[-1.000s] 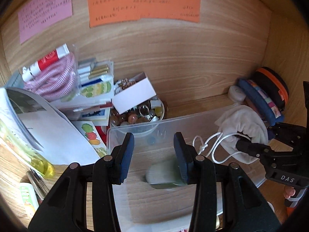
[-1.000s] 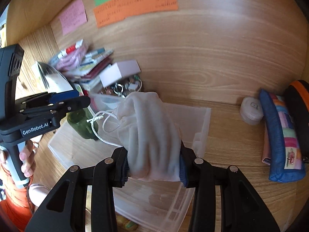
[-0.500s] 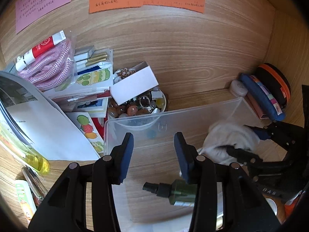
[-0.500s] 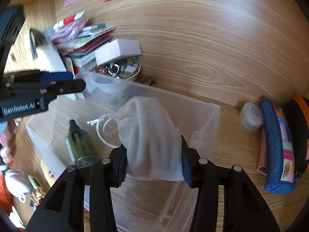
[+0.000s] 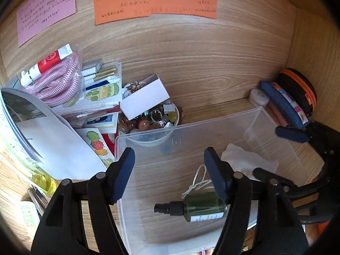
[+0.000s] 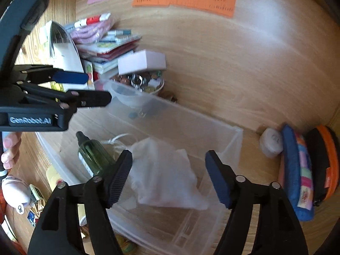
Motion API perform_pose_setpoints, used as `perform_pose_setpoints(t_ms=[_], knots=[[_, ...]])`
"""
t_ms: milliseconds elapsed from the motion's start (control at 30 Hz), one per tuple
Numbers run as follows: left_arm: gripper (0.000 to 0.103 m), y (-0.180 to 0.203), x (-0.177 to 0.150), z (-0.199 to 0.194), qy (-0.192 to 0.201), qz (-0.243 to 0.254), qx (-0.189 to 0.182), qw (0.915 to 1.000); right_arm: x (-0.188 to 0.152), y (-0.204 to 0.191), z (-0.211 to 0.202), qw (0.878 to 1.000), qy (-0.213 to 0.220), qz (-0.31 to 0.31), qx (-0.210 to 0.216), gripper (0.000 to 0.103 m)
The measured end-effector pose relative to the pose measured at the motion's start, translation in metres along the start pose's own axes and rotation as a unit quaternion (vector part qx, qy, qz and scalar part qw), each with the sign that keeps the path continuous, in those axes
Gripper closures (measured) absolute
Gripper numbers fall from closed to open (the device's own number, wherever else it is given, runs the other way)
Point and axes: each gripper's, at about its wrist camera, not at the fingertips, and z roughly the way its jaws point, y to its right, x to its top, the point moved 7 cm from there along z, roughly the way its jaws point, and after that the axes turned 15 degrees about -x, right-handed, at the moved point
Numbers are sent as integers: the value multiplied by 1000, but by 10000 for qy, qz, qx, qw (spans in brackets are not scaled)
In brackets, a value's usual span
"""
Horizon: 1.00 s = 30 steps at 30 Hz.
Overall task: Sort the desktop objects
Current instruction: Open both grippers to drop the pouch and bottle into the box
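A clear plastic bin sits on the wooden desk. Inside it lie a green spray bottle on its side and a white drawstring cloth pouch. My left gripper is open and empty above the bin, over the bottle. My right gripper is open and empty just above the pouch. The left gripper also shows in the right wrist view, and the right gripper shows at the right edge of the left wrist view.
A bowl of beads and rings with a white box stands behind the bin. A pile of cards, papers and pink cord lies at the left. A blue pencil case, an orange-rimmed case and a small white case sit at the right.
My right gripper has opened and let the pouch drop into the bin. My left gripper, which released the bottle earlier, has opened wider and stays above it.
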Motion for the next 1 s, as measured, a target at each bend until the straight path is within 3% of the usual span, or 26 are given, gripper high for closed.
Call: perform_pose_setpoints(t_ms=[100,200,467,533,700,833,1000], knots=[[33,2,2,-7,59,4,-7,10000,4,6,-14,9998,149,-12,-126,22],[22,6,5,-17,192,68,-4,9998,4,10,-28,9995,229,-7,-217,22],[19,18,4,-40,294,128,37,9995,-8,12,-54,9988,276,-47,-390,21],[6,20,3,-48,338,121,80,9993,-12,11,-62,9988,295,-19,-378,21],[6,25,-1,-73,535,171,224,9982,-19,8,-78,9988,345,34,-344,20],[5,24,-10,-89,598,176,339,9975,-25,6,-90,9986,384,138,-330,8],[4,23,-26,-103,614,158,419,9971,-31,5,-103,9982,446,286,-276,6]])
